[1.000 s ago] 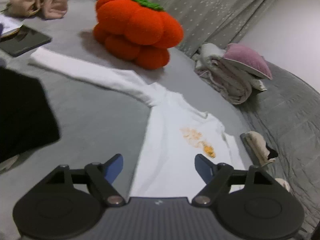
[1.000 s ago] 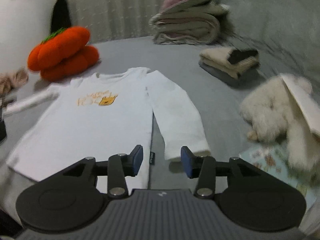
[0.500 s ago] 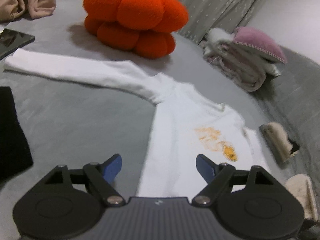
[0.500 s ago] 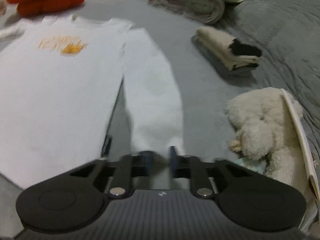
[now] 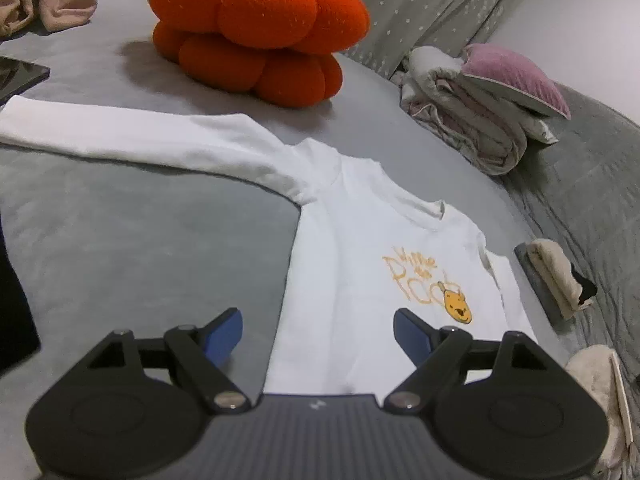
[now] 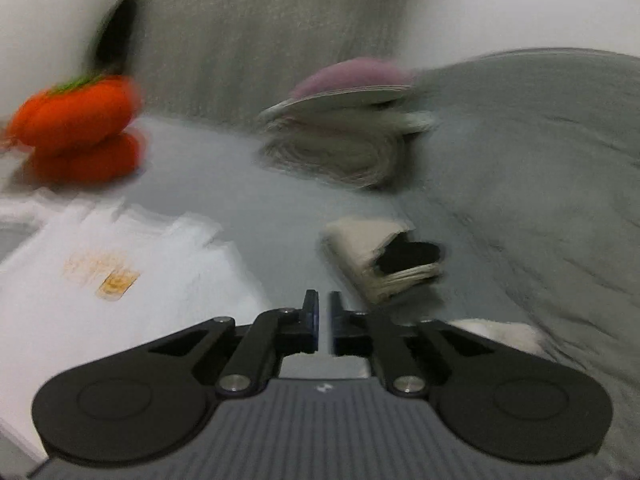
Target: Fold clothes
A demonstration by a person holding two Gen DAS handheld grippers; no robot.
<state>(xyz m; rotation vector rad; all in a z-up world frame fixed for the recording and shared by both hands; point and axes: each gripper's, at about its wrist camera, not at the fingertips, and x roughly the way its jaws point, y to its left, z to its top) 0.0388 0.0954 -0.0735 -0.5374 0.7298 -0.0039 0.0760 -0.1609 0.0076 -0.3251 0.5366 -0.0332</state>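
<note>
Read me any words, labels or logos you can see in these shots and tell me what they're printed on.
White shirt, chest print in orange handwriting above a small yellow bear face: bottom line reads about like "Pooh"; the upper lines are too scrawled to read surely.
Same print in the right wrist view: blurred, unreadable.
Small pale mark on each gripper body: a logo, no letters.
Nothing else carries text.

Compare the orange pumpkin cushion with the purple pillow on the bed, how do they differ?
The pumpkin cushion is bright orange and lumpy, made of rounded lobes with a green top; the purple pillow is muted mauve, smooth and flatter. The pumpkin cushion sits directly on the grey bedcover, while the purple pillow lies tilted on top of a stack of folded blankets. Both are soft furnishings lying beyond the white shirt.
</note>
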